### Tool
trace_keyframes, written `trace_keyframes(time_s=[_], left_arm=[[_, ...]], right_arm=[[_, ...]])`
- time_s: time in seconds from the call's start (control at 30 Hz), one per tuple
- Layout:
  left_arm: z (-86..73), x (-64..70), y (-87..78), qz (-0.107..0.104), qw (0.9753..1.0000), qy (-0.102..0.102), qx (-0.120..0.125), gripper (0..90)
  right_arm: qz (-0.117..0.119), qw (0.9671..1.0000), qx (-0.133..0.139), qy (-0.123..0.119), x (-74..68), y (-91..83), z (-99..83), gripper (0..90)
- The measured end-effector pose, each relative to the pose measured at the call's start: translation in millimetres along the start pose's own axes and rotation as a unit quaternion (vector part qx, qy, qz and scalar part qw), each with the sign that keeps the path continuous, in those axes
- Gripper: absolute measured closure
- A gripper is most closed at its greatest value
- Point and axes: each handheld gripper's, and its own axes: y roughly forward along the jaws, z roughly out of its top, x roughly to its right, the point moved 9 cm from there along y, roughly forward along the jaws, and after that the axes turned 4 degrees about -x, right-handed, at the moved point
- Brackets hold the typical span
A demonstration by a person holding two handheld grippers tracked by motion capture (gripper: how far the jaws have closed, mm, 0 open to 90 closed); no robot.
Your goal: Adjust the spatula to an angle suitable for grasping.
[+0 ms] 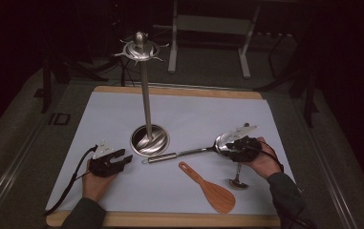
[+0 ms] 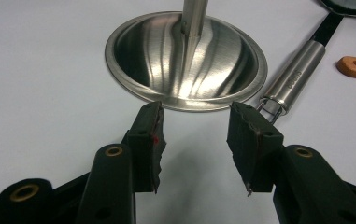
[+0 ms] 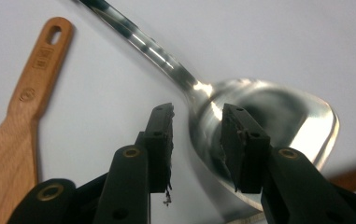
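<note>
Worktop (image 1: 122,109) carries a tall steel stand (image 1: 147,95). Big steel spoon (image 1: 203,149) lies at its 4 o'clock; right tongs (image 1: 239,147) sit spread over the bowl. Left tongs (image 1: 122,159), also spread, at 8 o'clock. Wooden spatula (image 1: 210,188) too. Right gripper view reveals the spatula's handle hole.

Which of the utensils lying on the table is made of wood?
The orange-brown wooden spatula near the table's front edge. The large spoon at the right gripper and the small ladle beside it are shiny metal.

A shiny silver spoon (image 3: 269,116) and orange-brown wooden spatula (image 3: 12,135) lie on a white mat (image 1: 194,114).
</note>
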Motion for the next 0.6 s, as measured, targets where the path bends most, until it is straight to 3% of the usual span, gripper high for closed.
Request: trace_keyframes(time_s=[0.13,0.17,0.2,0.3,0.6], left_arm=[[0.0,-0.1,0.1,0.000,1.0000,0.000,0.000,56.0],[0.0,-0.1,0.1,0.000,1.0000,0.000,0.000,55.9],[0.0,-0.1,0.1,0.000,1.0000,0.000,0.000,55.8],[0.0,-0.2,0.3,0.000,1.0000,-0.002,0.000,55.7],[-0.1,-0.4,0.7,-0.002,1.0000,-0.001,-0.002,55.4]], right_arm=[[0.005,0.9997,-0.010,-0.022,-6.3,5.4,11.7,66.9],[0.006,0.9990,-0.020,-0.040,-10.6,9.1,17.8,67.9],[0.006,0.9990,-0.020,-0.040,-10.6,9.1,17.8,67.9],[0.009,0.9969,-0.036,-0.070,-21.2,16.8,30.8,68.2],[0.028,0.9925,-0.047,-0.109,-41.6,36.6,56.2,72.6]])
